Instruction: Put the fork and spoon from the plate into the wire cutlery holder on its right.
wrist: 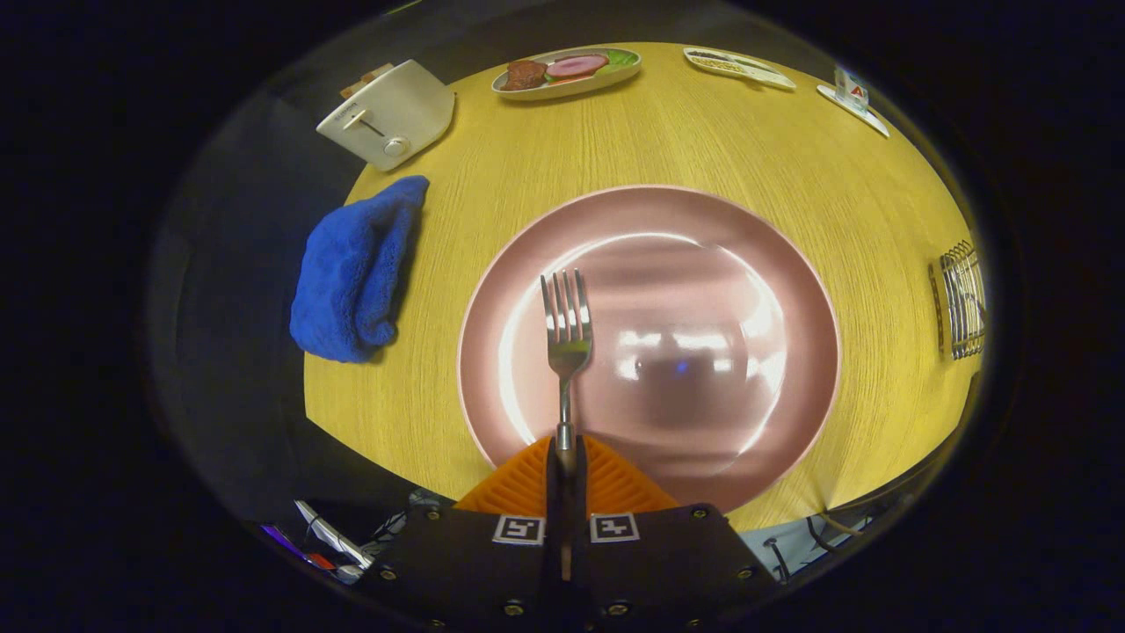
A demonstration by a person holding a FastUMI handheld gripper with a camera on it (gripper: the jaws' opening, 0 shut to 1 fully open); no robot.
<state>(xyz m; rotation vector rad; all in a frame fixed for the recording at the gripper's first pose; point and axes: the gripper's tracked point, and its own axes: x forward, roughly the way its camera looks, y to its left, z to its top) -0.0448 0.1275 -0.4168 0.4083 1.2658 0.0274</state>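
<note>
Between the gripper (565, 457) fingers, the fork (567, 338) is clamped above the plate (791, 290).

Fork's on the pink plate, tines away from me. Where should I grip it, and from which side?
Grip the fork on its narrow handle, coming in from the handle end, along its length. The gripper already sits that way: both orange fingers are pressed on the handle, tines pointing ahead over the plate. The thin, straight shaft suits the flat pads better than the wide tines.

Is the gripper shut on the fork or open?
Shut on the fork: the gripper has both orange fingers pressed together on its handle, tines pointing ahead over the pink plate.
</note>
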